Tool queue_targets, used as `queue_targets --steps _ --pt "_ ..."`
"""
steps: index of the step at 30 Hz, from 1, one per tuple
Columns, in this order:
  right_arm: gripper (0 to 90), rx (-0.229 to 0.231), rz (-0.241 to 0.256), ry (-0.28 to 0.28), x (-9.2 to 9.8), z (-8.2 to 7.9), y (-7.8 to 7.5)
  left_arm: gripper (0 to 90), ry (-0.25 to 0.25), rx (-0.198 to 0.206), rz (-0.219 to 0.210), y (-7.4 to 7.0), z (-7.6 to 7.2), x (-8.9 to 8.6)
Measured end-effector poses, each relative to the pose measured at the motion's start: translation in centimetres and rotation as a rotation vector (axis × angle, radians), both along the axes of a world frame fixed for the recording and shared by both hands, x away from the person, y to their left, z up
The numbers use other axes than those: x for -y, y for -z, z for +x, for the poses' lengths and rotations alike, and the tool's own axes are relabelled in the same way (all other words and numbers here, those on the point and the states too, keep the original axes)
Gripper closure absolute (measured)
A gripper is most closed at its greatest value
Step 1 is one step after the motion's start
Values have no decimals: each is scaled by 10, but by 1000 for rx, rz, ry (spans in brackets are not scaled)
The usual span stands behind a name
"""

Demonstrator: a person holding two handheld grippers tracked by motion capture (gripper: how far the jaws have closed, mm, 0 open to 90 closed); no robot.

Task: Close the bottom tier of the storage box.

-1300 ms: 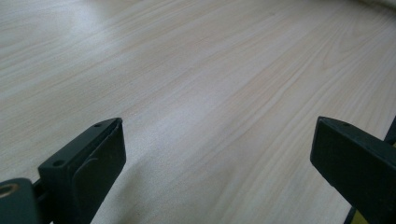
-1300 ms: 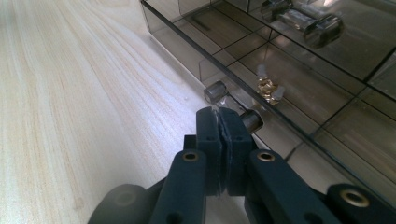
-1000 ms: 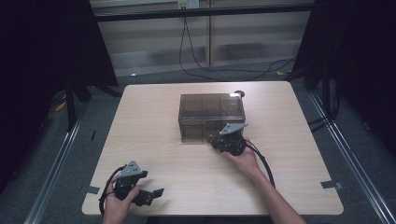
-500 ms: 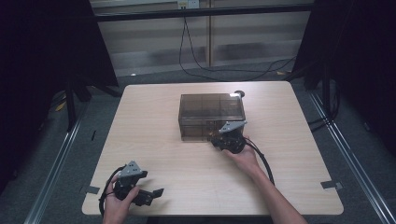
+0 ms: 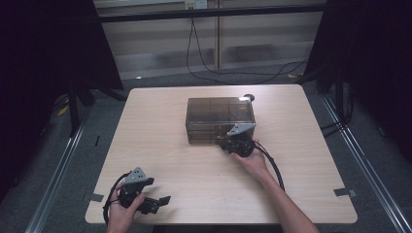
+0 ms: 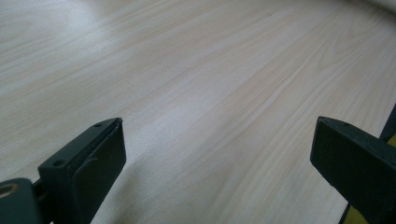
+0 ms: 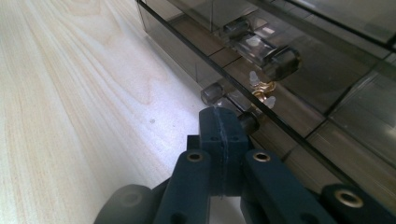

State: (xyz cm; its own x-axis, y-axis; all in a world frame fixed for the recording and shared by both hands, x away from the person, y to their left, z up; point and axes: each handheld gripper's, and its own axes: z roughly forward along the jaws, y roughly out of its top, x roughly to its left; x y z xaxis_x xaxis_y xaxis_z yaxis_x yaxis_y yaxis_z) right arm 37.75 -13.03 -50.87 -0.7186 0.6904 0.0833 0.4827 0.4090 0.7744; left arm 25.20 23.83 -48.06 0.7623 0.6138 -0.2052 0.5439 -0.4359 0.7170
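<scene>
A smoky see-through drawer box (image 5: 220, 118) stands in the middle of the wooden table (image 5: 160, 145). My right gripper (image 5: 226, 143) is at the box's front lower right; in the right gripper view its jaws (image 7: 219, 120) are pressed together on the lower drawer handle (image 7: 213, 94), whose middle they hide. Above it is another handle (image 7: 263, 50). Small gold and white parts (image 7: 261, 88) lie inside a drawer. My left gripper (image 5: 158, 204) rests near the table's front left edge, jaws wide apart (image 6: 217, 154) with bare wood between them.
A small black round object (image 5: 249, 97) sits just behind the box's right rear corner. Cables trail from both grippers toward the person. Tape marks (image 5: 344, 192) sit near the table's front corners. Dark floor and rails surround the table.
The right gripper has shifted very slightly left along the box's front. The left gripper has stayed where it was.
</scene>
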Motion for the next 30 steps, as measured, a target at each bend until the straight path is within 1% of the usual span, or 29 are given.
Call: queue_targets --steps 4,8,13,14,19,21,23,28,30 --pt "900 -1 2 4 0 1 0 35 -6 3 6 0 2 -1" --pt "900 0 -3 17 1 3 0 35 -9 -4 0 1 1 -1" --pt "900 6 0 32 2 5 1 35 -7 3 3 0 1 -2" --pt "900 7 -2 34 2 5 1 35 -9 -2 2 1 1 -2" --pt "900 10 -2 37 2 6 1 35 -6 -1 8 1 2 -1" --pt "900 10 3 40 3 6 1 35 -2 -6 1 1 1 -1" --pt "900 11 -2 44 3 6 0 35 -2 1 3 1 1 -1" --pt "900 9 -7 46 4 5 -1 35 0 0 1 0 0 -1" --pt "869 7 -7 50 6 4 -2 35 -6 1 4 0 0 -1"
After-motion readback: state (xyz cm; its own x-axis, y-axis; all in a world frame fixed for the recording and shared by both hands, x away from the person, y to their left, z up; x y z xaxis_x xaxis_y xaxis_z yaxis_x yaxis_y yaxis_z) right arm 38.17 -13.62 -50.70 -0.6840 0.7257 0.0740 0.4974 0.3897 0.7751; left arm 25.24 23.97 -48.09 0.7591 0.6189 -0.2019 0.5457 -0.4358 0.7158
